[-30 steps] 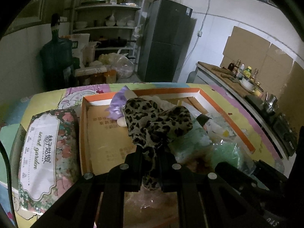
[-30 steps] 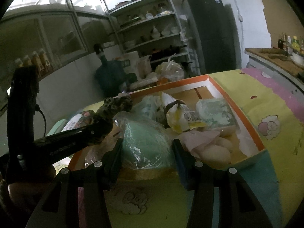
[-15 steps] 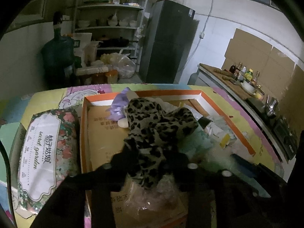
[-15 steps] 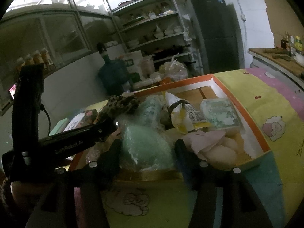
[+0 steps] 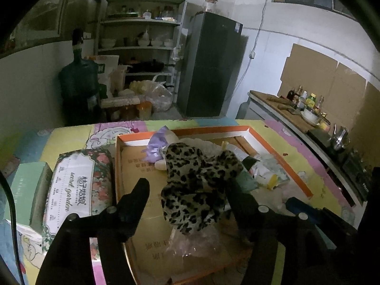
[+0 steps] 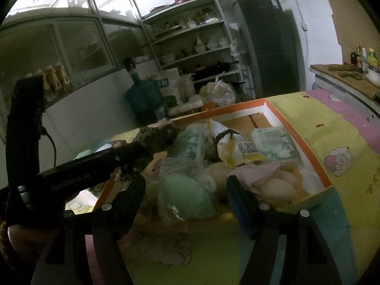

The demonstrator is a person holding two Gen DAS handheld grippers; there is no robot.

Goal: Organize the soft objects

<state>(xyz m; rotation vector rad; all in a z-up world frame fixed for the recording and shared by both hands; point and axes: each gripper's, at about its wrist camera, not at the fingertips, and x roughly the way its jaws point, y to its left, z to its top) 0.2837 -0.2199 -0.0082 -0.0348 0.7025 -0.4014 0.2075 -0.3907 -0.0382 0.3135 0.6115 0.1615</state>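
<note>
Grippers (image 5: 187, 199) (image 6: 185, 194) both spread wide (nothing gripped), leopard cloth (image 5: 194, 185) and green bag (image 6: 185, 197) between.

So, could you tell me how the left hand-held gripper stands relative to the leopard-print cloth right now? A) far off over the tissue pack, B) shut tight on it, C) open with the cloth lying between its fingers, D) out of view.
C: the left hand-held gripper is spread wide, and the leopard-print cloth lies between its fingers in the orange-rimmed box, gaps showing on both sides.
</note>
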